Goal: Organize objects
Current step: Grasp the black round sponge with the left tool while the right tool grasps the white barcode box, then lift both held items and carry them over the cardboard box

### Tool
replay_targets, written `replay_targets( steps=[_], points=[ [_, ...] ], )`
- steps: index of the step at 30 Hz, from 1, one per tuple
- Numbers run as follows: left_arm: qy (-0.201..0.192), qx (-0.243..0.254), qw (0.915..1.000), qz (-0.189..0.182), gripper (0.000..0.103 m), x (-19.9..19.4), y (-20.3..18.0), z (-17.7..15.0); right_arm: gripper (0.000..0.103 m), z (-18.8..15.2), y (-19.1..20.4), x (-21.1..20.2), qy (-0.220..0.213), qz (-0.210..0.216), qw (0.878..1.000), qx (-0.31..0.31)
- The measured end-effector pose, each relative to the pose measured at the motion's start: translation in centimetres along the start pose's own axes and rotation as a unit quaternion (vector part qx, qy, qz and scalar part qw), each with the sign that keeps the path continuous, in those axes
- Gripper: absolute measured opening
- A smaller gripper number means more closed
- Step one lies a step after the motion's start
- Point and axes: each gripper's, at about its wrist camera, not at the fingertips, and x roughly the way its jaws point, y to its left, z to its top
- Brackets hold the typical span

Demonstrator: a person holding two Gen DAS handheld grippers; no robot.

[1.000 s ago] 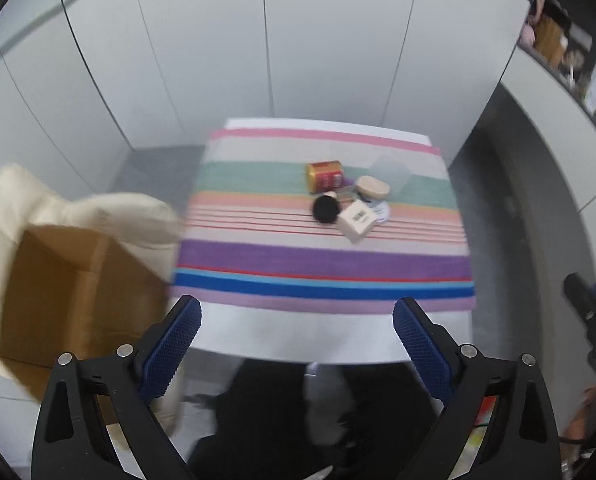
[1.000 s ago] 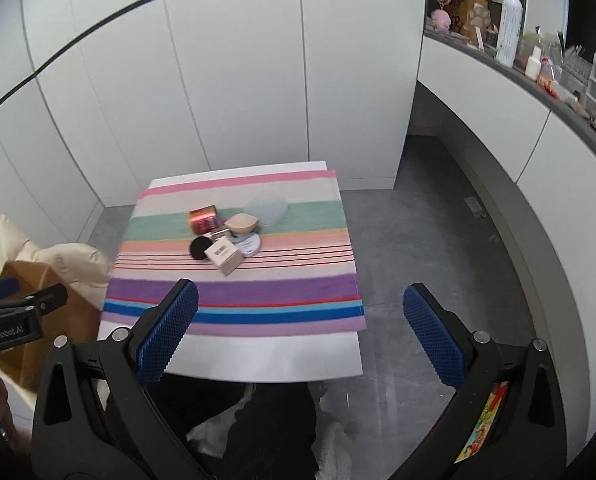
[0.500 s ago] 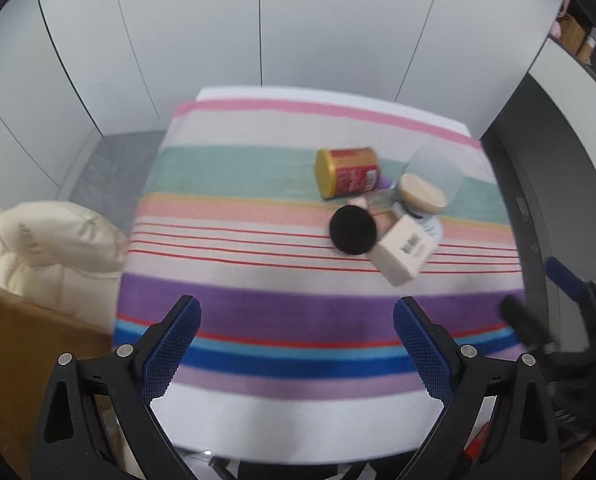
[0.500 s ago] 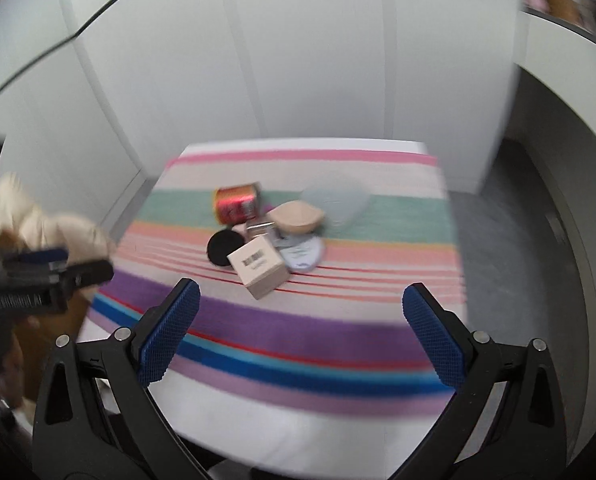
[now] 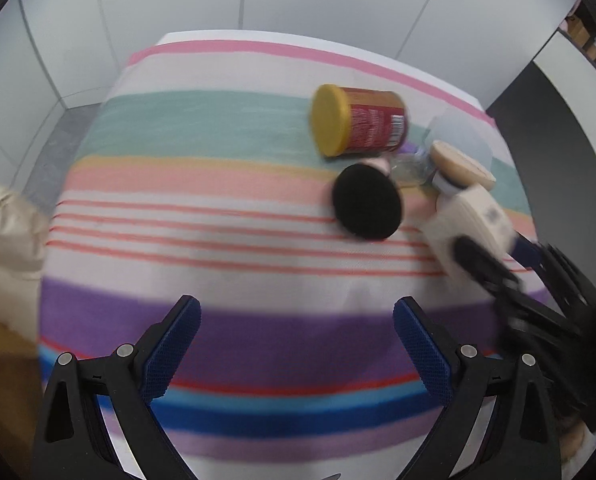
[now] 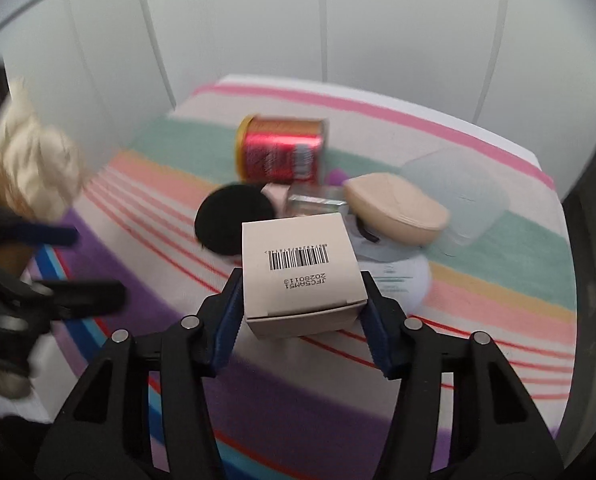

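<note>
A small beige box with a barcode sits between the fingers of my right gripper, which is shut on its sides; the box also shows in the left wrist view. Behind it lie a red can with a yellow lid on its side, a black round puff, a beige sponge and a clear plastic lid. My left gripper is open and empty over the purple stripe.
A striped cloth covers the table. A cream jacket over a cardboard box stands at the left. White cabinet doors stand behind the table. A white round pad lies right of the box.
Both grippers have moved forward and down over the table. My right gripper has closed on the beige box. My left gripper has stayed open.
</note>
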Motion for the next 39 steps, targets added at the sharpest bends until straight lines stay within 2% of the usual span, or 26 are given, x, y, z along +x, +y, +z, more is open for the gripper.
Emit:
replay_targets(
  steps=[5,10,12,14,15,16,18,20,26,30,34,39],
  points=[
    [-0.003,0.007,0.9999,-0.015,0.096,3.3,-2.1,2.3,0.054,-1.0,-4.0,-3.9,-0.016,-0.019,0.996,0.089],
    [-0.019,-0.014,0.9997,-0.005,0.092,4.2,-3.0,4.1,0.054,-1.4,-6.4,-6.3,-0.016,-0.043,0.992,0.117],
    [-0.031,-0.019,0.9993,-0.001,0.079,4.3,-3.0,4.5,0.054,-1.7,-7.0,-6.7,-0.014,-0.039,0.991,0.129],
    [-0.032,-0.024,0.9991,-0.016,0.054,4.4,-2.9,4.6,0.054,-1.6,-7.4,-7.2,-0.014,-0.041,0.989,0.139],
    [-0.034,-0.023,0.9988,-0.027,0.049,4.3,-3.0,4.6,0.054,-1.5,-7.4,-7.4,-0.014,-0.043,0.989,0.141],
    [-0.033,-0.020,0.9988,-0.029,0.048,4.2,-3.2,4.7,0.054,-1.5,-7.5,-7.5,-0.014,-0.045,0.988,0.145],
    [-0.038,-0.001,0.9993,-0.006,0.047,4.0,-3.9,4.6,0.054,-1.5,-7.3,-7.5,-0.012,-0.046,0.988,0.148],
    [-0.044,0.009,0.9990,-0.004,0.045,3.4,-4.4,4.5,0.054,-1.5,-7.1,-7.5,-0.012,-0.048,0.988,0.147],
    [-0.055,0.005,0.9984,-0.010,0.045,0.2,-4.6,5.2,0.054,-0.6,-6.6,-8.1,-0.014,-0.064,0.986,0.150],
    [-0.074,0.011,0.9972,0.004,0.045,-2.9,-5.1,5.9,0.053,0.8,-6.5,-10.1,-0.025,-0.081,0.985,0.153],
    [-0.091,0.002,0.9958,0.005,0.045,-7.3,-4.8,6.8,0.053,3.3,-5.9,-13.3,-0.044,-0.101,0.983,0.147],
    [-0.132,-0.005,0.9913,0.008,0.045,-14.6,-4.4,8.0,0.053,6.5,-4.4,-18.0,-0.074,-0.122,0.981,0.128]
  ],
)
